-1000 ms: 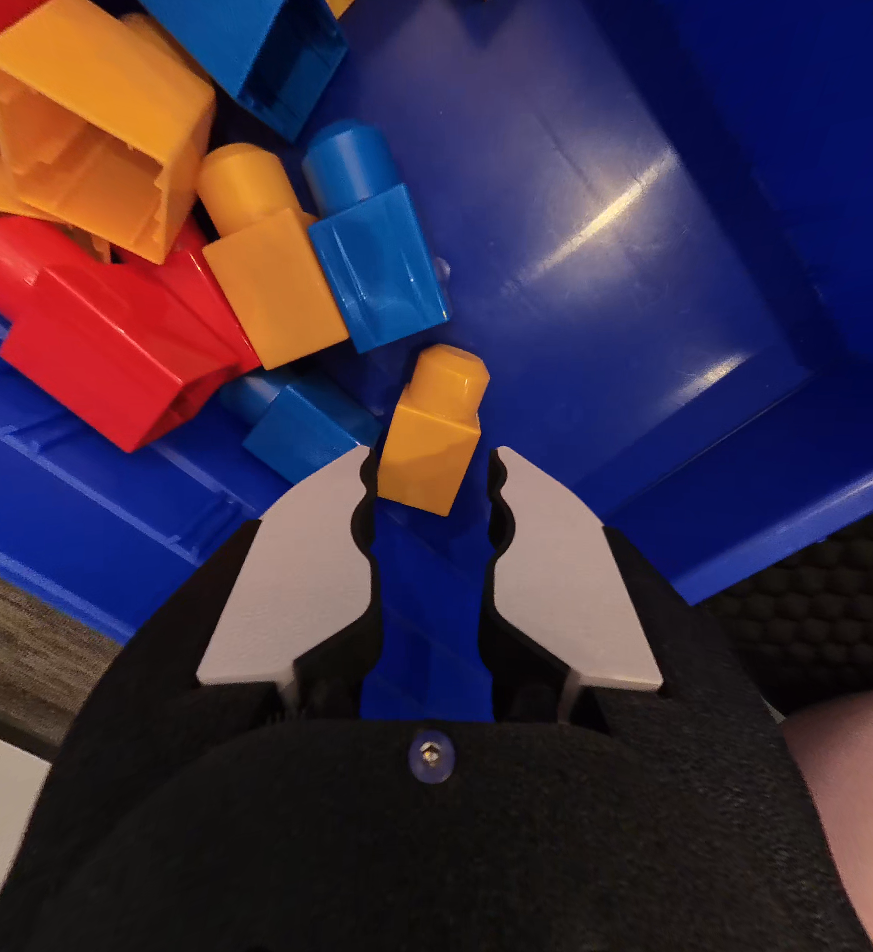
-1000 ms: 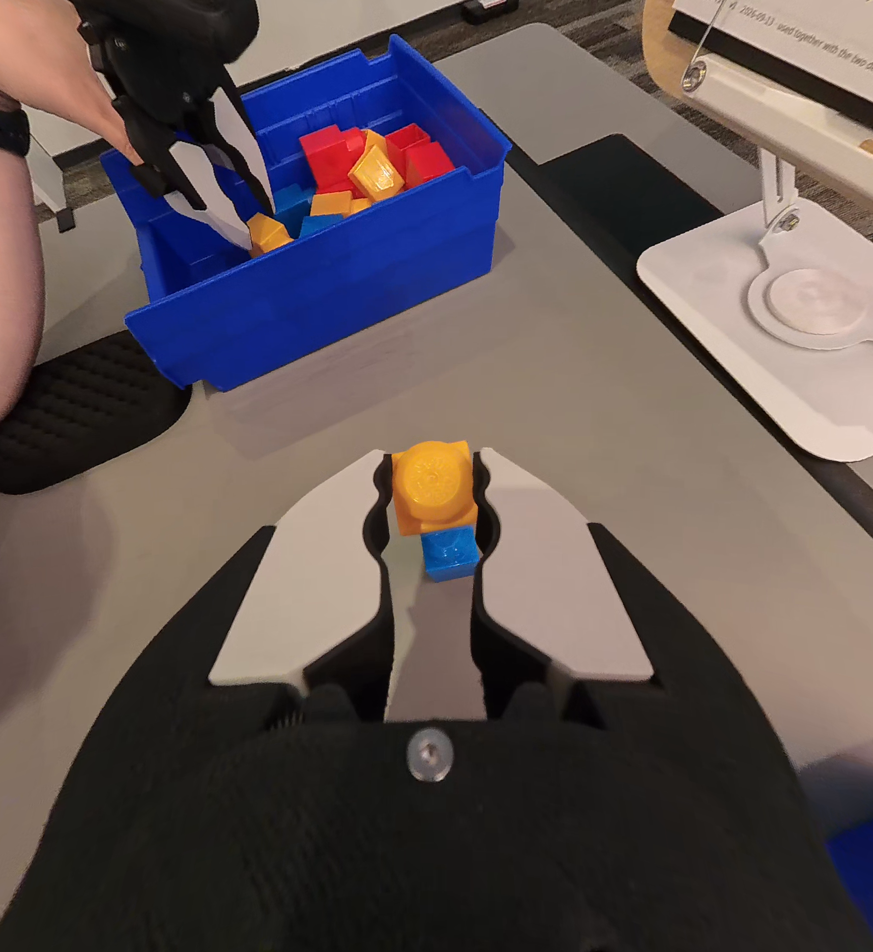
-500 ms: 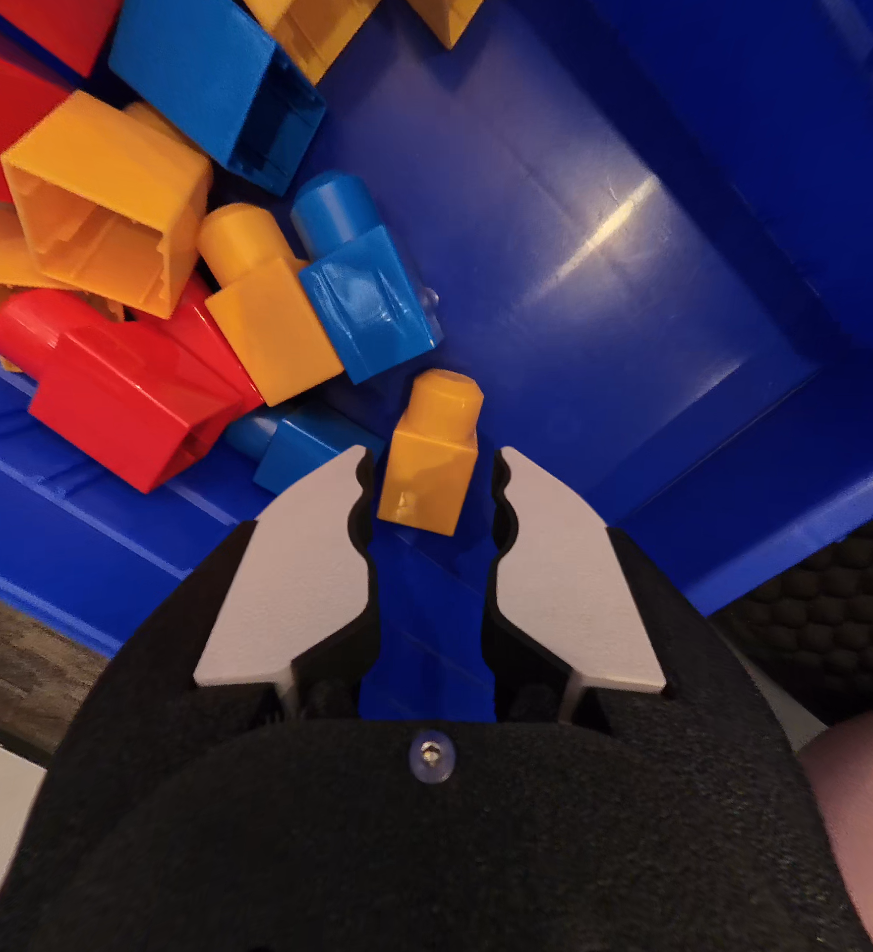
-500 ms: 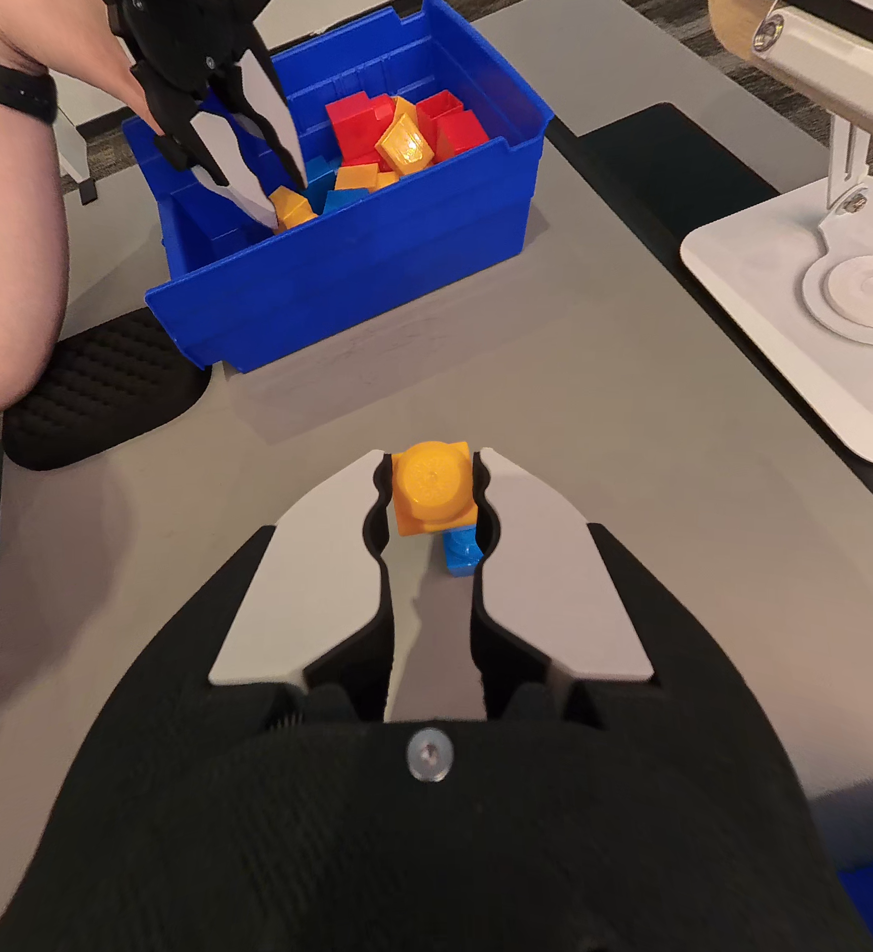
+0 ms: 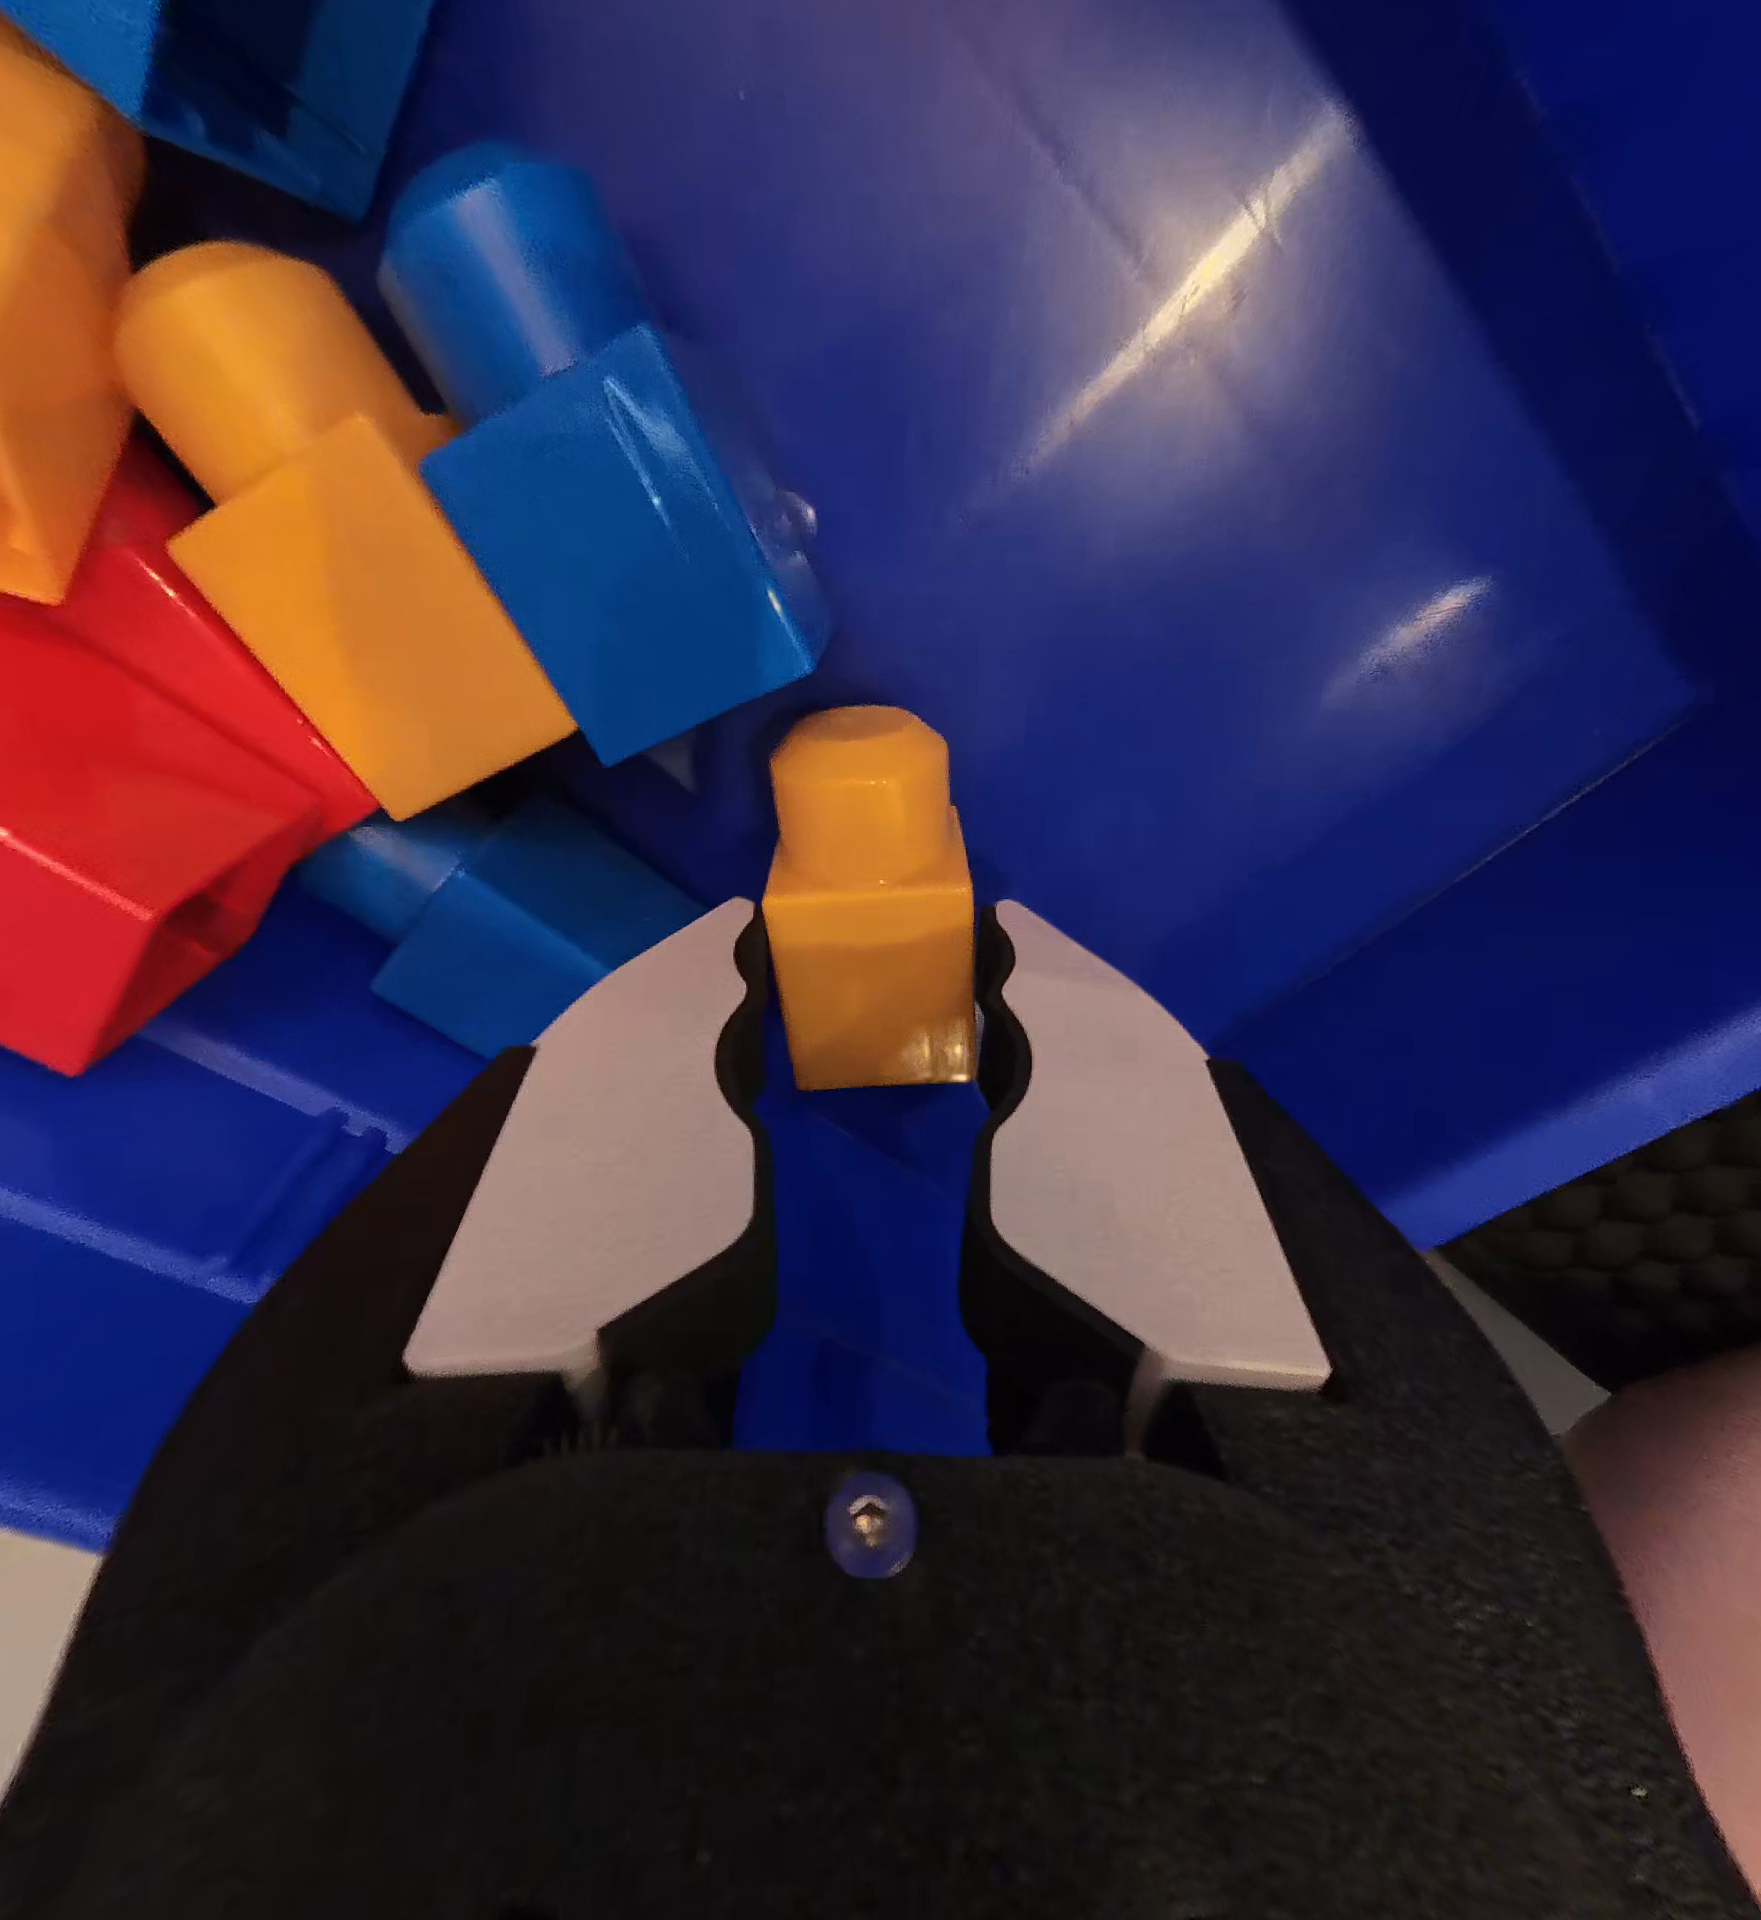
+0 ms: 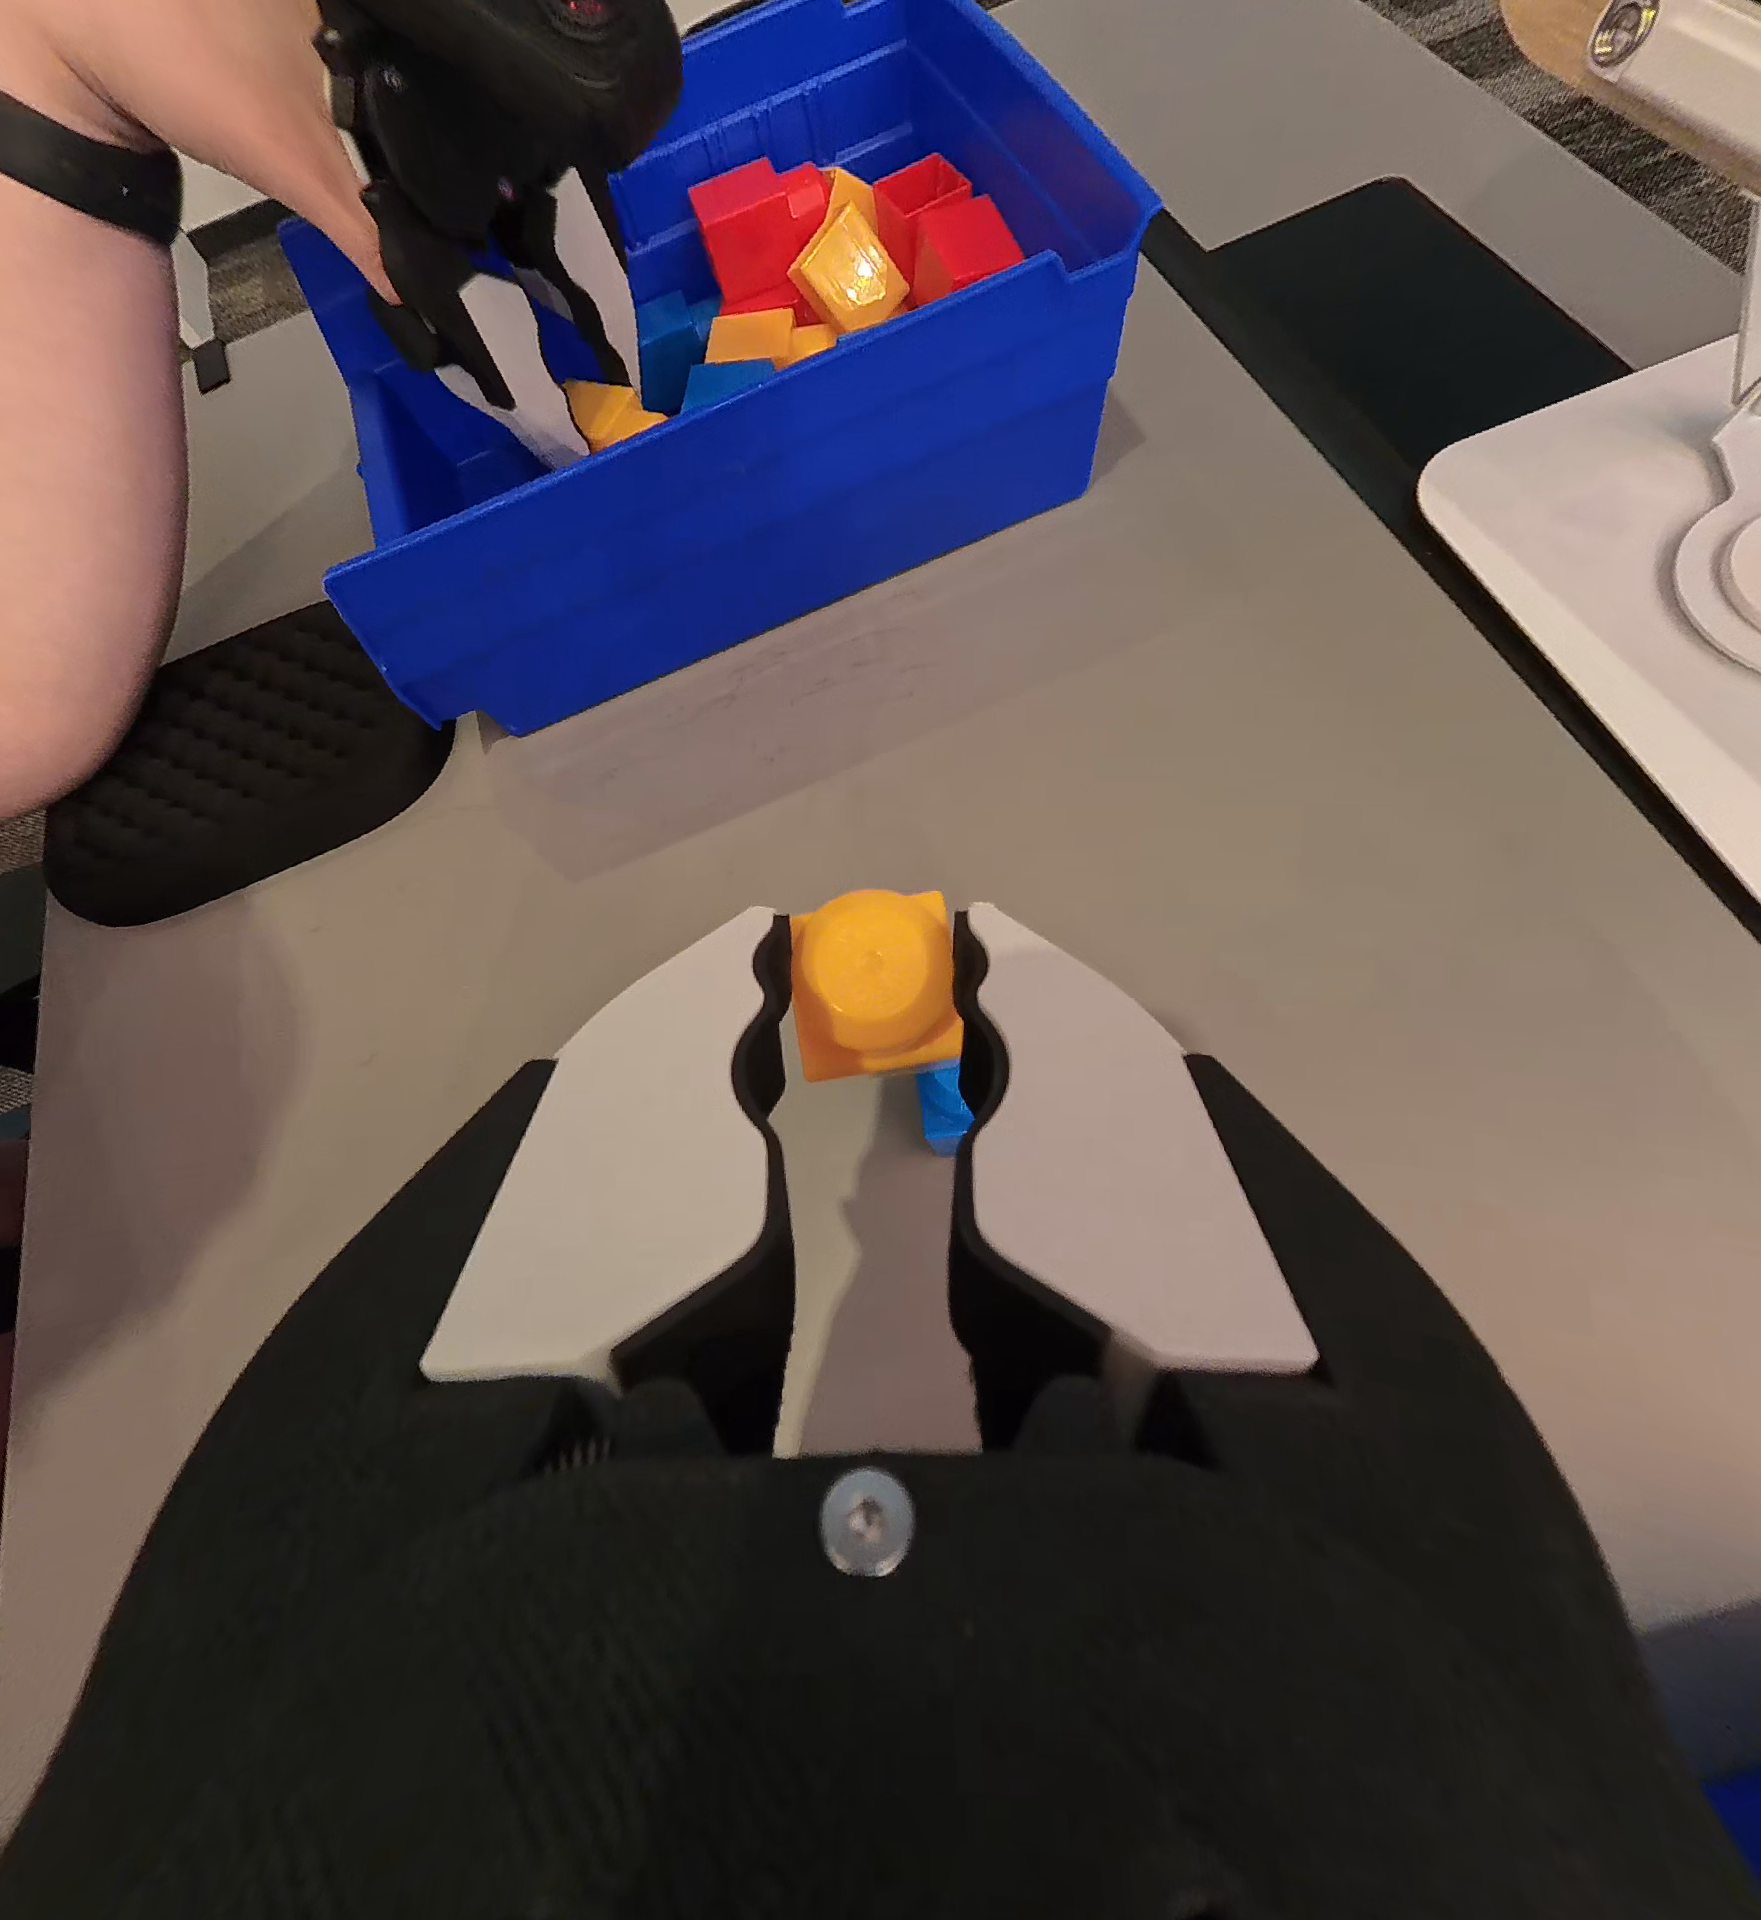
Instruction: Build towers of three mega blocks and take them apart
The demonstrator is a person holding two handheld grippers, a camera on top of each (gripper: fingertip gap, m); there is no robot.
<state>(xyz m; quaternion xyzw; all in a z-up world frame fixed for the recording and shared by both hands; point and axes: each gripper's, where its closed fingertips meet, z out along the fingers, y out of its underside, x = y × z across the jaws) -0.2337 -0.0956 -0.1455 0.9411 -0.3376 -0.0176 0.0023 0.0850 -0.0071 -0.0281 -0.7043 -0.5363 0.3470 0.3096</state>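
My left gripper (image 5: 871, 987) reaches into the blue bin (image 5: 1219, 416). Its jaws stand on either side of a small yellow block (image 5: 871, 966) lying on the bin floor. The pads are very close to the block's sides and a thin sliver shows at the right pad, so the gripper counts as open. The right wrist view shows the same gripper (image 6: 585, 410) over that yellow block (image 6: 606, 416). My right gripper (image 6: 871, 997) is shut on a yellow block (image 6: 871, 987) stacked on a blue block (image 6: 943, 1112) over the grey table (image 6: 1271, 831).
Several loose red, yellow and blue blocks (image 5: 336, 582) lie piled at the left of the bin. A black textured pad (image 6: 242, 758) lies left of the bin (image 6: 751, 561). A white stand base (image 6: 1686, 623) sits at the right. A person's arm (image 6: 34, 416) holds the left gripper. The grippers' ends are close to 35 centimetres from one another. The white stand base (image 6: 1686, 623) is closer to my right gripper, around 30 centimetres from its tips; the left tips are 45 centimetres off.
My left gripper has pushed forward around the yellow block and its jaws have narrowed. The block has turned in line with the fingers. My right gripper keeps its hold on the stack.
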